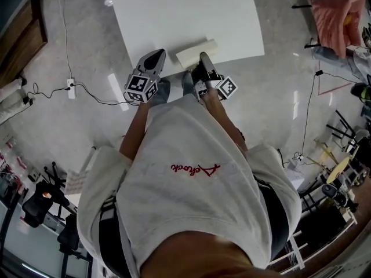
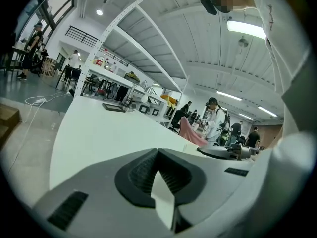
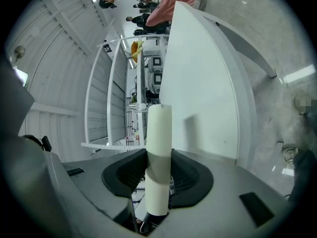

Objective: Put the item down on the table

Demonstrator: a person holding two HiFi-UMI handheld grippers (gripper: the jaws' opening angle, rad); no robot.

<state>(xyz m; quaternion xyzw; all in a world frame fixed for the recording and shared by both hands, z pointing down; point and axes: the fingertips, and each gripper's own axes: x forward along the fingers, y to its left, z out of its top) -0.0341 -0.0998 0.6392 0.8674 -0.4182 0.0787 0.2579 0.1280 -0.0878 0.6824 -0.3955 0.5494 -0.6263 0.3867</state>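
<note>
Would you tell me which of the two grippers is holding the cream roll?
The right gripper: the cream roll is clamped between its jaws. The left gripper has its jaws meeting on only a thin pale sliver.

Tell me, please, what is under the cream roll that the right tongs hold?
Under the cream roll lies the near edge of the white table. The right tongs grip it. Whether it already touches the table cannot be seen; the strip beneath is covered.
</note>
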